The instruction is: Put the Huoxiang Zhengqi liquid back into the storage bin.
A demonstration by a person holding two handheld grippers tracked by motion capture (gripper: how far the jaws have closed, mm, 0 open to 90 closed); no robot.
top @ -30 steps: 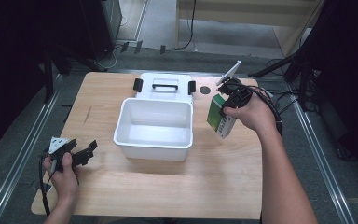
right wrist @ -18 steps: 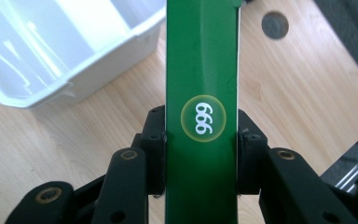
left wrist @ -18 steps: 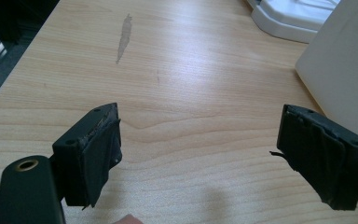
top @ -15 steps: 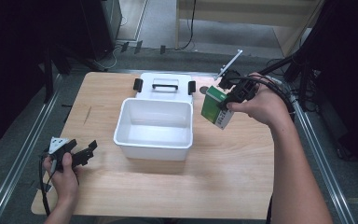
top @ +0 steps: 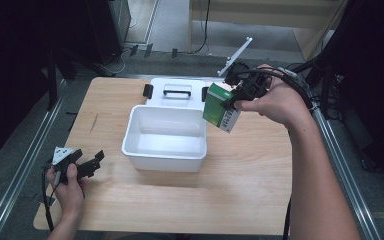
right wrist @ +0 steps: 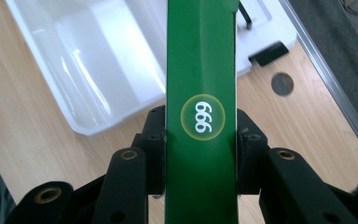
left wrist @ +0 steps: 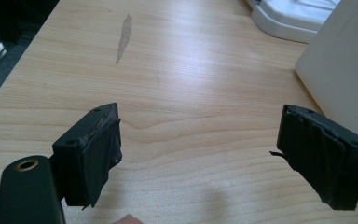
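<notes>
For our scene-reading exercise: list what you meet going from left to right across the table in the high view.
Left gripper → white tub → green box held in the right gripper → person's right hand.

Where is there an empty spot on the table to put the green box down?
The table is bare along its near edge in front of the white bin, and on the right, under the green box that the right gripper holds. The left part is bare too, between bin and left gripper. It is crowded at the back, where the lid lies against the bin.
</notes>
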